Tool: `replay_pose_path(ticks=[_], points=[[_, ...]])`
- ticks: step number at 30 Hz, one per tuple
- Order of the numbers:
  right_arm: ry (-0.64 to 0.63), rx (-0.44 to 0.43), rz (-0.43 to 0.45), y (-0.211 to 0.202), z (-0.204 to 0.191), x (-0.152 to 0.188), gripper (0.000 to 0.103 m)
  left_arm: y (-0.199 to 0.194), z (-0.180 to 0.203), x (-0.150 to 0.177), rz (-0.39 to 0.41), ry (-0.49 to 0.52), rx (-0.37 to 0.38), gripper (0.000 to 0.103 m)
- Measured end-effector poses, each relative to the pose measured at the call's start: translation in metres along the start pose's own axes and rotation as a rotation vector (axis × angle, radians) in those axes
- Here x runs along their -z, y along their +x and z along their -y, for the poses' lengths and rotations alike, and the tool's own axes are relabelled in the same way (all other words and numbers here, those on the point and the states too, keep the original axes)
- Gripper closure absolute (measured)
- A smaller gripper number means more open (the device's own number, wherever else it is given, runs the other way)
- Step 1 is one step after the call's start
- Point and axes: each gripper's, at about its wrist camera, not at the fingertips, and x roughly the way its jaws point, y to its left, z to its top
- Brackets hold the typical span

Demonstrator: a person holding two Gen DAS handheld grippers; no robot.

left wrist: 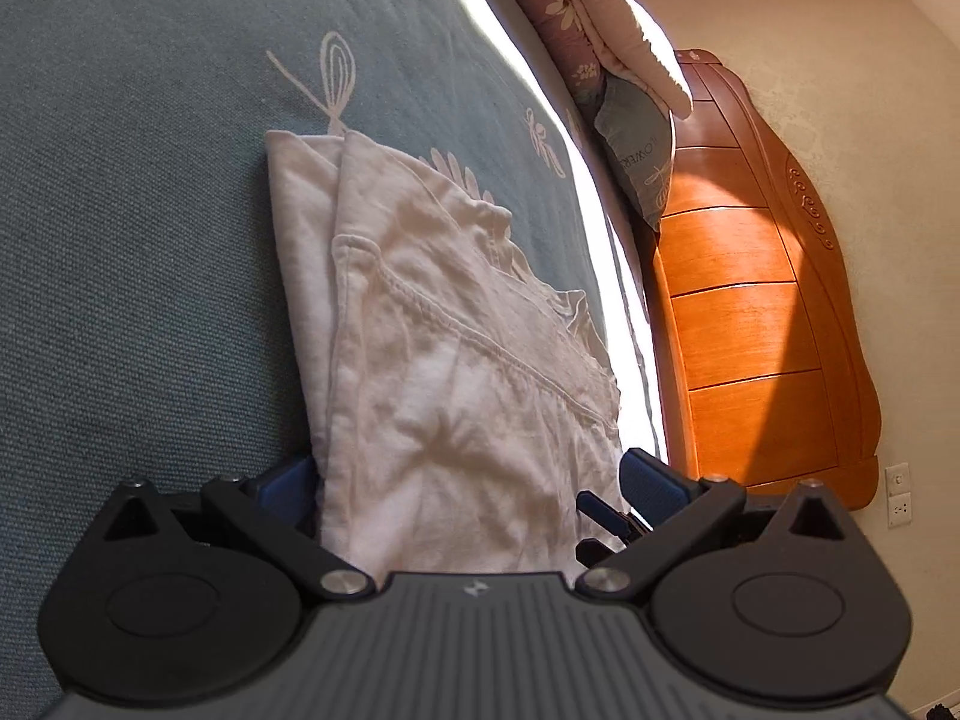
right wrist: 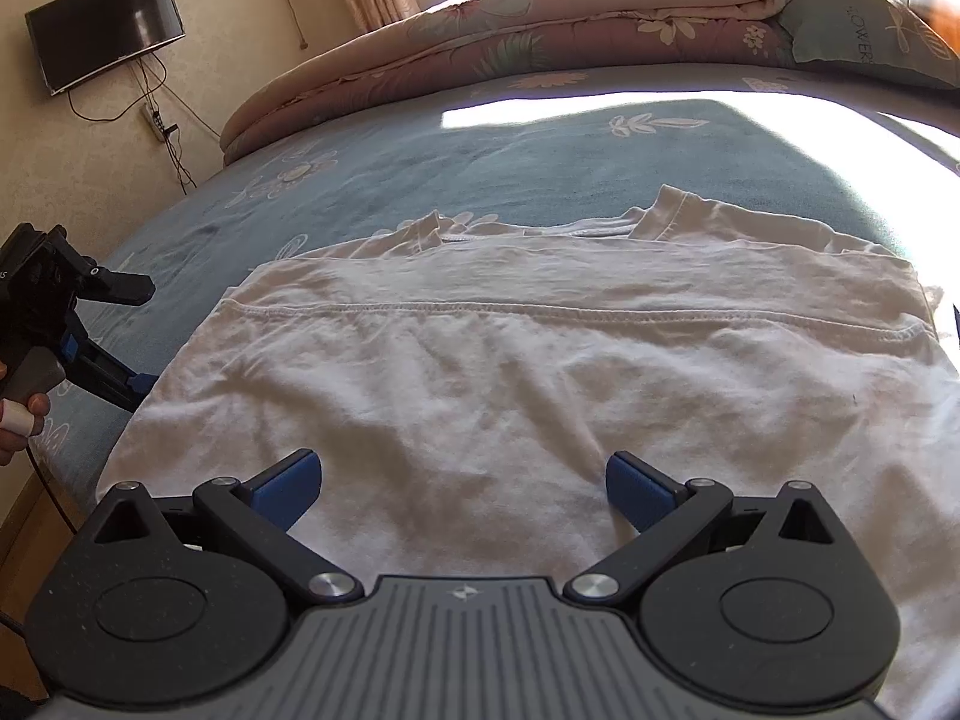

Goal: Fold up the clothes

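so far the white shirt [right wrist: 510, 372] lies spread on the blue bedspread [right wrist: 420, 162], filling the middle of the right wrist view, and it looks partly folded — a stitched hem runs straight across its upper half with the collar and a sleeve edge peeking out beyond it, which suggests one layer already lies over another. in the left wrist view the shirt [left wrist: 444, 360] runs from the lower centre up toward the upper middle, its long edges stacked in layers.

the right gripper [right wrist: 462, 486] has its jaws spread wide, hovering over the near edge of the cloth at the bottom of the frame and holding nothing. the left gripper [left wrist: 468, 480] is also spread apart, with cloth lying between its blue pads [left wrist: 651, 480] but not pinched; it shows at the far left of the right wrist view, at the shirt's side edge.

my judgement — roughly midway: the shirt is still a wide panel, so at least one more fold across, perhaps two, is left.
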Motion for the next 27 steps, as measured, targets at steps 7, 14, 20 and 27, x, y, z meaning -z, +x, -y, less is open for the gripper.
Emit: replay_pose_path(ticks=[7,14,20,27], points=[[-0.011,0.015,-0.004,0.001,-0.003,0.0,0.0,0.034,0.016,-0.045,0.007,0.081,-0.051,0.001],[-0.007,0.014,-0.005,-0.001,-0.003,0.001,0.0,0.036,0.017,-0.037,-0.058,0.116,-0.017,0.001],[-0.007,0.009,-0.001,0.0,-0.002,0.001,0.0,0.031,0.013,-0.026,-0.073,0.115,0.004,0.001],[-0.008,0.01,0.002,-0.001,-0.002,0.002,0.0,0.05,0.021,-0.046,-0.059,0.15,-0.024,0.001]])
